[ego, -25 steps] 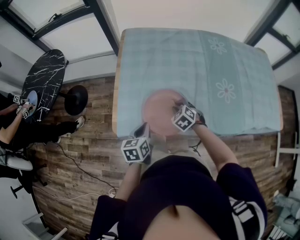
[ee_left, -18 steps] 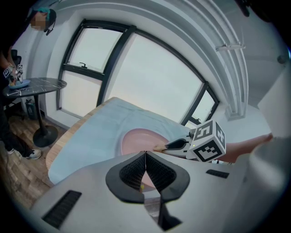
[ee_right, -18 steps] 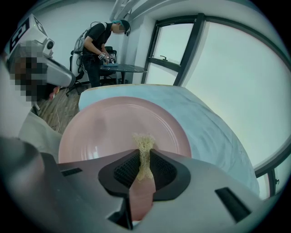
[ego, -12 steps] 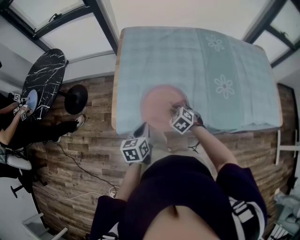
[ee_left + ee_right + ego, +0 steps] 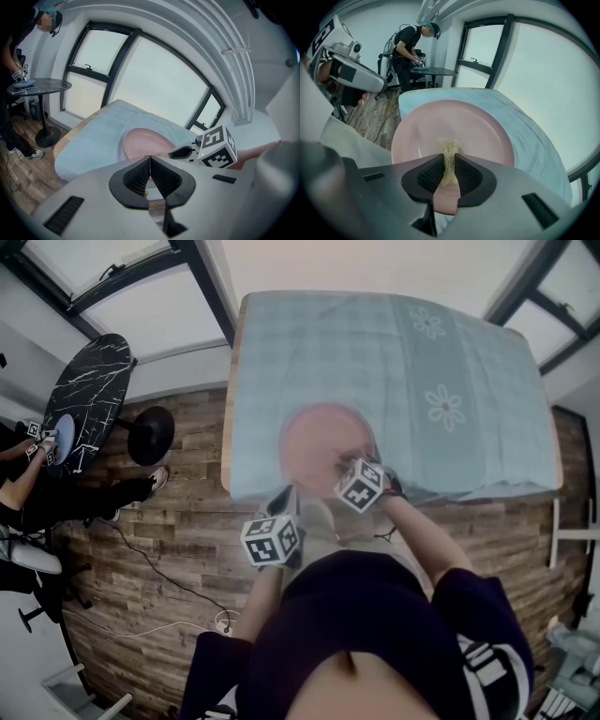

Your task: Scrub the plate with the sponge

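Observation:
A round pink plate [image 5: 319,442] [image 5: 454,129] [image 5: 143,143] lies on the near part of a table under a pale blue checked cloth [image 5: 394,371]. My right gripper [image 5: 349,474] [image 5: 449,164] hovers over the plate's near right rim, shut on a thin yellowish sponge [image 5: 449,154] squeezed between its black pads. My left gripper [image 5: 286,507] [image 5: 150,173] hangs off the table's near edge, left of the plate, with its jaws shut and nothing between them.
The cloth carries flower prints [image 5: 443,407] at the right. A wood plank floor [image 5: 178,549] surrounds the table. A black marble side table [image 5: 80,404] stands far left with a person [image 5: 410,47] working at it. Large windows [image 5: 154,79] lie beyond the table.
My right gripper has slid a little toward the near left over the plate with the sponge in it. The left gripper has stayed in place.

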`<state>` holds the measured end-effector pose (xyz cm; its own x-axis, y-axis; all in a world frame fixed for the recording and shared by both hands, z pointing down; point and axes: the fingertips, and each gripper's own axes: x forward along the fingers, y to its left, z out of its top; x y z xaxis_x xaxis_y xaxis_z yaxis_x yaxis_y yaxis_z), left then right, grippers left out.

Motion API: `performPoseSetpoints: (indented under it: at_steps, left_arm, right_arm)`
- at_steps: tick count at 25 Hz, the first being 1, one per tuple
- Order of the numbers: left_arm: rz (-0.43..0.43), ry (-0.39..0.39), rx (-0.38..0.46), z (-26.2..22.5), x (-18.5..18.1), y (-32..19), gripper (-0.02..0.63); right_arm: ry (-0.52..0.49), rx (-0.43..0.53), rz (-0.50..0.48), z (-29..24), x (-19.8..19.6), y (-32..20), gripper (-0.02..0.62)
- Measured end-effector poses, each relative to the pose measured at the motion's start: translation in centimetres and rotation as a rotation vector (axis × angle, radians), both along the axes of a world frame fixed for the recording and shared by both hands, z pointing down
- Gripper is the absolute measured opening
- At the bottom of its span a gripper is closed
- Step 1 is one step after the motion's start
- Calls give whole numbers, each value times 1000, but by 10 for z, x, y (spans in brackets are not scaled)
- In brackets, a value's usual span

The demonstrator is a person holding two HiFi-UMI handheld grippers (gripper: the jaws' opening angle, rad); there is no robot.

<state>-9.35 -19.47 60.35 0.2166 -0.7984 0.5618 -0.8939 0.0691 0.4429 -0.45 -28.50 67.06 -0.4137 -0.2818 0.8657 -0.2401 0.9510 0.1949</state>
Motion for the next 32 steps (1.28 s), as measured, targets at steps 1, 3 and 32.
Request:
performPoseSetpoints:
  at_steps: [1, 3, 32]
  left_arm:
    - [-1, 1, 1, 0, 1, 2, 12]
    - [-3, 2, 1, 1, 2, 6, 12]
    - [-8, -43, 43, -12, 20, 36, 12]
  right_arm:
    - [-3, -2, -1, 0, 0, 3, 67]
    - [-3, -6, -5, 0, 0, 8, 67]
    - [-401, -74, 215, -76, 14, 62, 67]
